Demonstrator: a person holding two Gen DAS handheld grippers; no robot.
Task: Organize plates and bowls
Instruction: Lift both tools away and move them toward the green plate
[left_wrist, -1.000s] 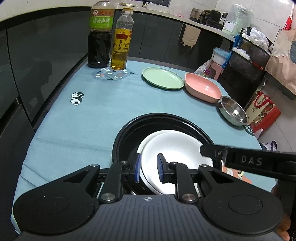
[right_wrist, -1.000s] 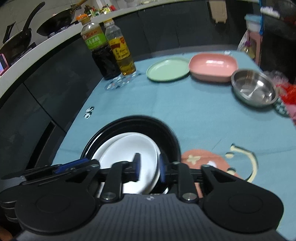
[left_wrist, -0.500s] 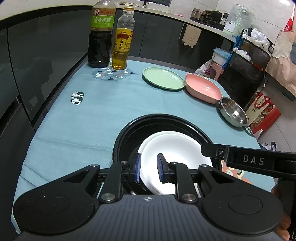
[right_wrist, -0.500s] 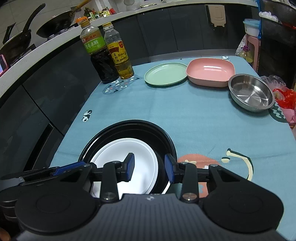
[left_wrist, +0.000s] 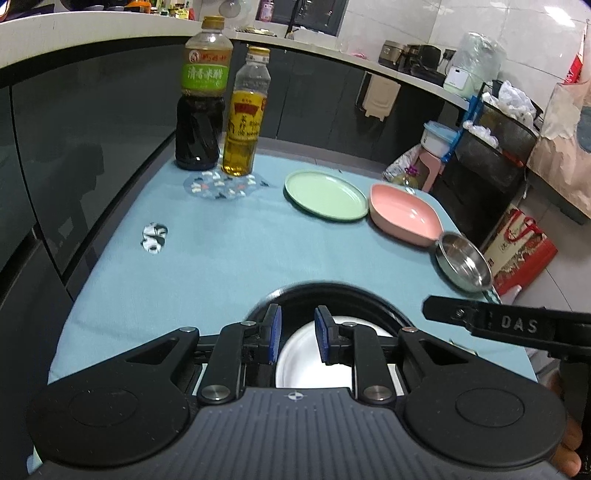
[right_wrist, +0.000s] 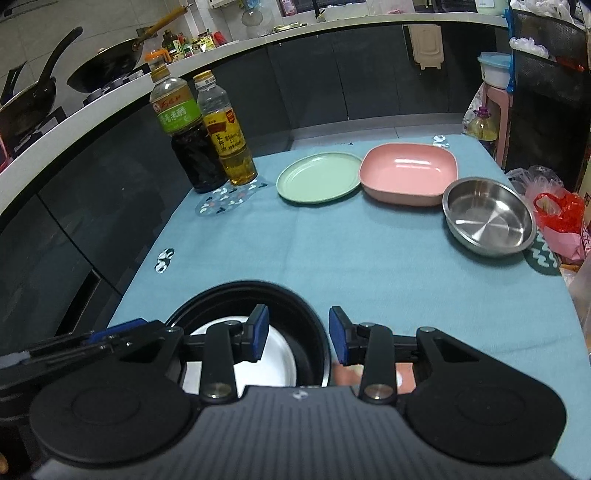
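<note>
A white plate (left_wrist: 314, 358) lies inside a black round tray (left_wrist: 354, 295) at the table's near edge; both show in the right wrist view, plate (right_wrist: 273, 354) and tray (right_wrist: 295, 302). My left gripper (left_wrist: 297, 334) is open and empty just above the plate. My right gripper (right_wrist: 298, 334) is open and empty over the tray's right rim. A green plate (right_wrist: 319, 177), a pink square bowl (right_wrist: 410, 171) and a steel bowl (right_wrist: 487, 218) sit at the far right of the table.
Two bottles, dark vinegar (right_wrist: 188, 140) and yellow oil (right_wrist: 227, 144), stand at the far left on a blue tablecloth (right_wrist: 369, 258). Dark cabinets line the left and back. Bags and a red box stand beyond the table's right edge.
Both grippers have drawn back and lifted from the tray. The right gripper's jaws have opened wider. The white plate stays in the tray.
</note>
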